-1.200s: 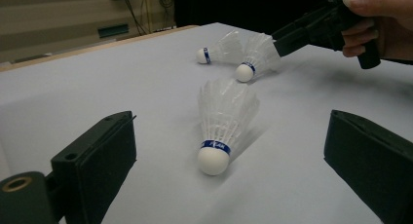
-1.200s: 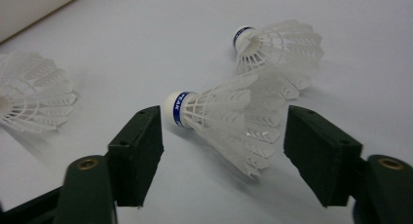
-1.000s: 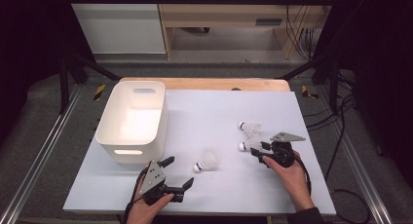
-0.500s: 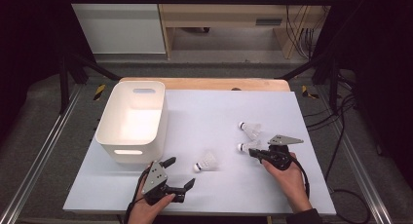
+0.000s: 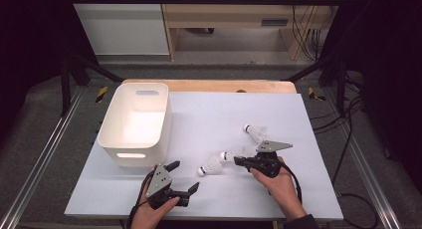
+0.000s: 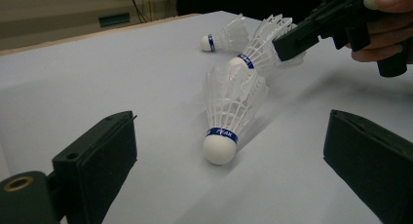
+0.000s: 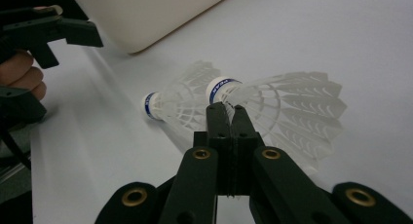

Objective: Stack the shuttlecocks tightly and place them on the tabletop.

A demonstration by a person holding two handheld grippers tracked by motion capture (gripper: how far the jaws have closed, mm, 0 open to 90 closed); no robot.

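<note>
I see the right tongs (image 7: 228, 108) clenched on a white feathered shuttlecock's skirt (image 7: 287, 107); the left tongs (image 5: 183, 177) rest released on the white bench (image 5: 224, 114).

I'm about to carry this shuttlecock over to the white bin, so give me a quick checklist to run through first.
1. Right gripper shut on the held shuttlecock: ok, jaws pinch its feather skirt.
2. Grip secure: cannot tell, only thin feathers are caught.
3. White bin upright and open: ok.
4. Way to the bin: not ok, the near shuttlecock lies on the table between.
5. Left gripper out of the way: not ok, it sits open near the bin's front corner.
6. Far shuttlecock lies apart: ok.
</note>
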